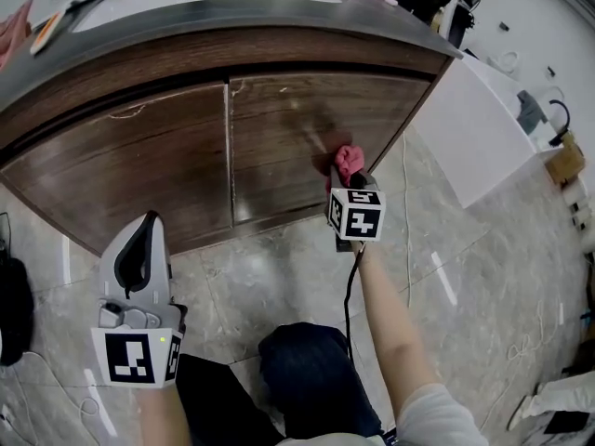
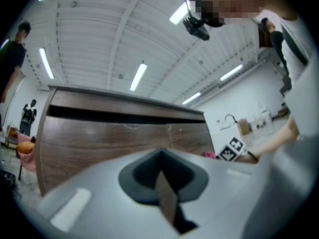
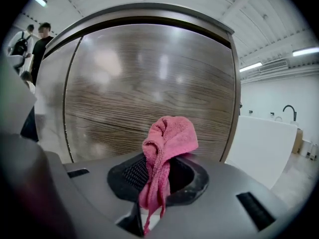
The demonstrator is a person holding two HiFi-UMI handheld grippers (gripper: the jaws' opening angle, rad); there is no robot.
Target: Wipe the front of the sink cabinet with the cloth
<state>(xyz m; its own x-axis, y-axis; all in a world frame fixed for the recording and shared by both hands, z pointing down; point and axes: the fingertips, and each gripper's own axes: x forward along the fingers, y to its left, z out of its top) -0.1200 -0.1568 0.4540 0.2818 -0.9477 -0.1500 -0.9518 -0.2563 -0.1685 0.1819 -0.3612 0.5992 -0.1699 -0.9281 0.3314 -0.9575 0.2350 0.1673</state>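
Note:
The sink cabinet (image 1: 279, 137) has two dark wood-grain doors under a grey countertop. My right gripper (image 1: 346, 177) is shut on a pink cloth (image 1: 349, 161) and holds it at the lower right part of the right door (image 3: 149, 83). In the right gripper view the pink cloth (image 3: 164, 153) sticks up bunched between the jaws, close to the door; I cannot tell whether it touches. My left gripper (image 1: 141, 249) hangs low on the left, away from the cabinet, shut with nothing in it. The left gripper view shows both doors (image 2: 119, 133) from below.
A white panel (image 1: 469, 128) leans to the right of the cabinet. The floor (image 1: 279, 277) is grey stone tile. A black cable (image 1: 350, 295) runs from the right gripper along the person's forearm. People (image 3: 37, 44) stand far off at left.

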